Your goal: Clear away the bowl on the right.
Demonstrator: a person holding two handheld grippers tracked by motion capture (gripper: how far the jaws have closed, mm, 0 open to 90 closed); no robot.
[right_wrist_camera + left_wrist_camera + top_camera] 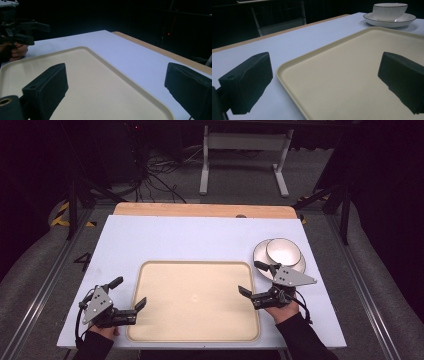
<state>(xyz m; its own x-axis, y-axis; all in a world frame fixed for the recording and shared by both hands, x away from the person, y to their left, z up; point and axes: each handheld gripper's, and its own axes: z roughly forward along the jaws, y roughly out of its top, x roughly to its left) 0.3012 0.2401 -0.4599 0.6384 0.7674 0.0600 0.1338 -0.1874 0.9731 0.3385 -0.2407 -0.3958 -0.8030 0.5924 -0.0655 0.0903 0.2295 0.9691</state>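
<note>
Tray (195,300): cream, flat on the white counter (200,240), centred near the front edge; nothing on it.
Left tongs (131,296): jaws apart, nothing between them; just at the tray's left rim, one jaw over the counter, the other over the tray.
Right tongs (253,279): jaws apart, nothing gripped; at the tray's right rim, pointing across it toward the left tongs.
Bowl (283,252): white, sits in a plate (300,265) on the counter, just beyond the right tongs, apart from the tray's far right corner.
</note>
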